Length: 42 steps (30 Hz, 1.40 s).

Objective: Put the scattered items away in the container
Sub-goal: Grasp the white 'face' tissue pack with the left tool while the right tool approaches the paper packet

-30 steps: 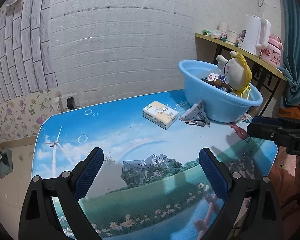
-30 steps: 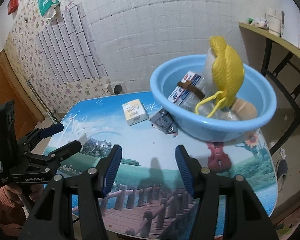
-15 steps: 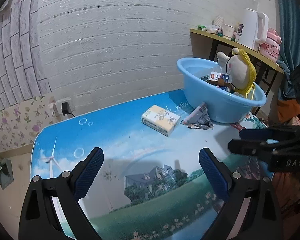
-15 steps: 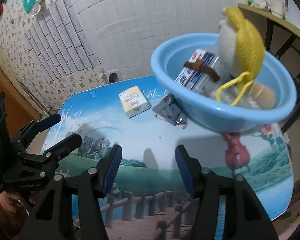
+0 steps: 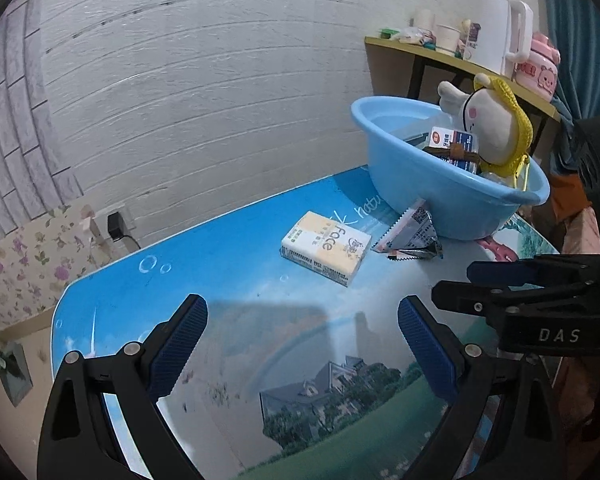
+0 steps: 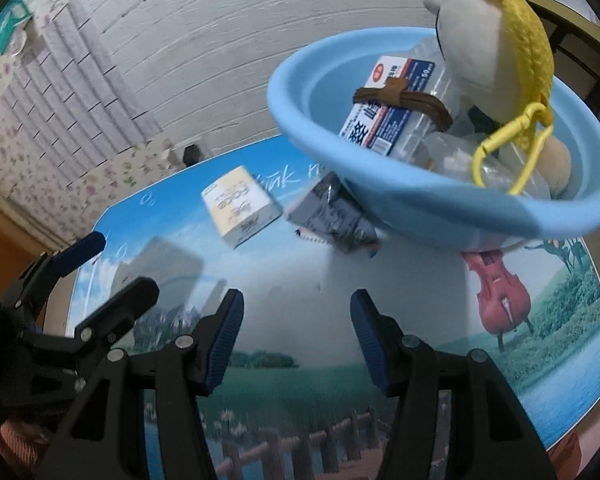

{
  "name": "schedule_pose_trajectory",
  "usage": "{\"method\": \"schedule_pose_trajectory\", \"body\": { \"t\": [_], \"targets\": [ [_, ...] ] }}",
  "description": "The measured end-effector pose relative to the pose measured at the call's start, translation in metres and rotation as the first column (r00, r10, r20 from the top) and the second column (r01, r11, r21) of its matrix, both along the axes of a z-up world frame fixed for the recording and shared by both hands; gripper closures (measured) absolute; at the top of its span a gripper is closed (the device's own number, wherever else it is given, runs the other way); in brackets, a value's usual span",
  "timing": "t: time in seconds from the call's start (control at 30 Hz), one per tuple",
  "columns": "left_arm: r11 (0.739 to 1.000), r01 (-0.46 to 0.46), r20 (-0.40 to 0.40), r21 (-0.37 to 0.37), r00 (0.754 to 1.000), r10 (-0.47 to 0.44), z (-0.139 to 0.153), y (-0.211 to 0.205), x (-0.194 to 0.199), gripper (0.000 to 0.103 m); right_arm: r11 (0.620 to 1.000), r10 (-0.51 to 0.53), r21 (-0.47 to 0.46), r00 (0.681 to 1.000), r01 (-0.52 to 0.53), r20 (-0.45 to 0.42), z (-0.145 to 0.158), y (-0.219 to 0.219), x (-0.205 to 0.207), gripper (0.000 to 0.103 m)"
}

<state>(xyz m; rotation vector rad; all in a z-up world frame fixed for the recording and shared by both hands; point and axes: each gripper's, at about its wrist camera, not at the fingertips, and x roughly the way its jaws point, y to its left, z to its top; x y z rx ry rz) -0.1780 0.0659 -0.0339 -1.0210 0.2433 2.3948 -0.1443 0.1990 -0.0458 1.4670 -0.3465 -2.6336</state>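
A light blue basin (image 5: pixel 432 184) (image 6: pixel 440 208) stands at the far right of the picture-printed table (image 5: pixel 228 280). In it lie a white plush toy with a yellow knitted cap (image 5: pixel 496 128) (image 6: pixel 496 36), a labelled clear box with a brown band (image 6: pixel 388 116) and clear wrapping. On the table beside the basin lie a yellow-and-white tissue pack (image 5: pixel 326 246) (image 6: pixel 240 206) and a silver snack packet (image 5: pixel 410 236) (image 6: pixel 332 216). My left gripper (image 5: pixel 302 344) hangs open over the table, short of the tissue pack. My right gripper (image 6: pixel 296 340) is open and empty, short of the packet.
A side shelf (image 5: pixel 452 56) behind the basin carries a white kettle (image 5: pixel 500 28), cups and a pink container. A wall socket with a black plug (image 5: pixel 116 228) sits behind the table's far edge. The right gripper's black frame (image 5: pixel 540 300) reaches in from the right of the left wrist view.
Both grippers have moved forward over the table toward the tissue pack, packet and basin, which now look larger. The right one rolled and sank. Their openings are unchanged.
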Motion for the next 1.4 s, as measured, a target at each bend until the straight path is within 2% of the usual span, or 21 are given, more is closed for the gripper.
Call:
{"method": "schedule_pose_trajectory", "body": {
  "t": [0.27,0.47,0.67,0.87,1.0,1.1,1.27,1.4],
  "targets": [
    [0.998,0.057,0.004,-0.029,0.998,-0.056,-0.006,0.011,-0.027,0.007,0.996,-0.093,0.003,0.995,0.093,0.037,-0.014,0.001,-0.011,0.048],
    [0.994,0.103,0.026,-0.022,0.994,-0.102,-0.013,0.020,-0.044,0.007,0.991,-0.134,-0.015,0.991,0.135,0.011,-0.013,0.000,-0.016,0.048],
    [0.984,0.175,0.049,-0.028,0.984,-0.173,-0.023,0.030,-0.058,0.007,0.973,-0.231,0.006,0.973,0.231,-0.009,-0.015,0.006,-0.021,0.048],
    [0.974,0.226,0.046,-0.032,0.973,-0.224,-0.027,0.032,-0.071,0.007,0.970,-0.238,0.036,0.971,0.238,-0.027,-0.014,-0.001,-0.023,0.048],
    [0.961,0.274,0.057,-0.025,0.961,-0.272,-0.031,0.032,-0.078,0.007,0.967,-0.245,0.061,0.969,0.247,-0.036,-0.014,-0.006,-0.025,0.048],
    [0.943,0.331,0.073,-0.015,0.941,-0.330,-0.034,0.036,-0.080,0.007,0.965,-0.253,0.065,0.967,0.255,-0.038,-0.013,-0.004,-0.029,0.048],
    [0.902,0.426,0.094,-0.073,0.903,-0.419,-0.041,0.054,-0.075,0.007,0.962,-0.261,0.070,0.964,0.263,-0.044,-0.012,-0.005,-0.032,0.046],
    [0.897,0.433,0.091,-0.082,0.900,-0.426,-0.041,0.060,-0.076,0.007,0.964,-0.255,0.063,0.966,0.258,-0.048,-0.013,-0.012,-0.039,0.046]
  ]
}}
